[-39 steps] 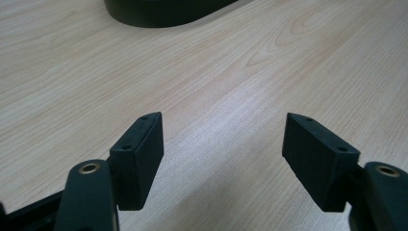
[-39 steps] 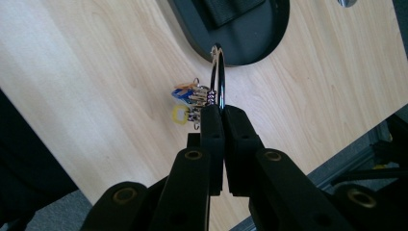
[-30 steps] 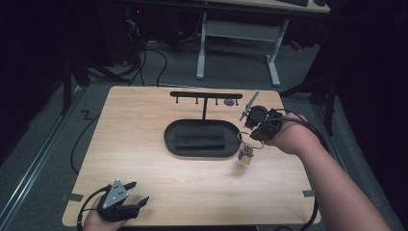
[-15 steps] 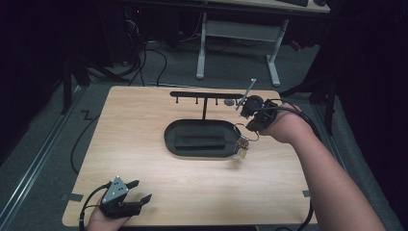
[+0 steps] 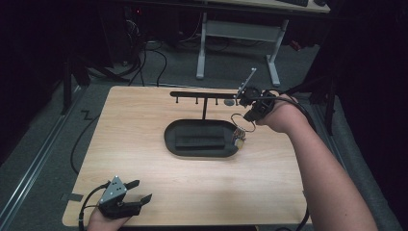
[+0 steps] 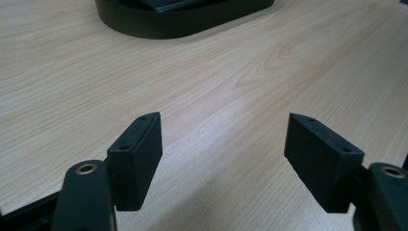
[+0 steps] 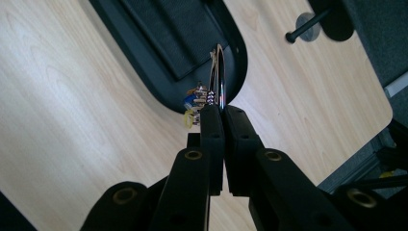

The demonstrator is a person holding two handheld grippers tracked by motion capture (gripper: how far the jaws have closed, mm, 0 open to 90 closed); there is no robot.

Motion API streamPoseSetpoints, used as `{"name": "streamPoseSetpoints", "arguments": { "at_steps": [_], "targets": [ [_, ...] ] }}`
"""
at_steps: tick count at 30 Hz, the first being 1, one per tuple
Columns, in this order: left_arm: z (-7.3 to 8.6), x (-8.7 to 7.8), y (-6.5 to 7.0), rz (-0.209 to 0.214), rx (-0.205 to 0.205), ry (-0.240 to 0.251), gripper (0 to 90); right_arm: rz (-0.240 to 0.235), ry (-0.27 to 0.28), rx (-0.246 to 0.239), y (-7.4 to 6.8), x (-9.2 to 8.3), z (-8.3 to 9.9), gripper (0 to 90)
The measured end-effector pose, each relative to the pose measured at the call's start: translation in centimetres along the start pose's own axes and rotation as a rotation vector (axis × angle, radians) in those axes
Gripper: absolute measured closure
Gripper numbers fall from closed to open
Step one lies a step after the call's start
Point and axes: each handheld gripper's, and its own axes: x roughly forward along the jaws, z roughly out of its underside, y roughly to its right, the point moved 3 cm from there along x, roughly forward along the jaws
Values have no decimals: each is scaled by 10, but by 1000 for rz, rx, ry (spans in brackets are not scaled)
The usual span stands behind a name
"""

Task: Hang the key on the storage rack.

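Dangling from right gripper: bracelet, pinched between jaws.

A pale wooden table with smooth, matt visible grain. A matt black plastic-looking oval tray. A thin, glossy silver metal ring catches light between matt black plastic gripper pads.

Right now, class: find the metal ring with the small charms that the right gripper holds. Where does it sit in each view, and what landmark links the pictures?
High view: the ring hangs below the right gripper, by the right end of the black oval tray.
Right gripper view: ring at centre, pinched edge-on.
Left gripper view: not in it.
Shared landmark: the tray.
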Motion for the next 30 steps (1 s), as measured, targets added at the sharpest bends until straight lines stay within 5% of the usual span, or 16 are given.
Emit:
{"name": "streamPoseSetpoints", "arguments": {
  "at_steps": [3,16,30],
  "targets": [
    [0,0,0,-7,-5,4,300,-6,11,18,6,4,-4,882],
    [1,4,5,-28,88,-42,302,-12,15,39,29,27,-20,882],
    [6,5,8,-6,109,-51,307,-21,11,112,56,46,-21,881]
  ]
}}
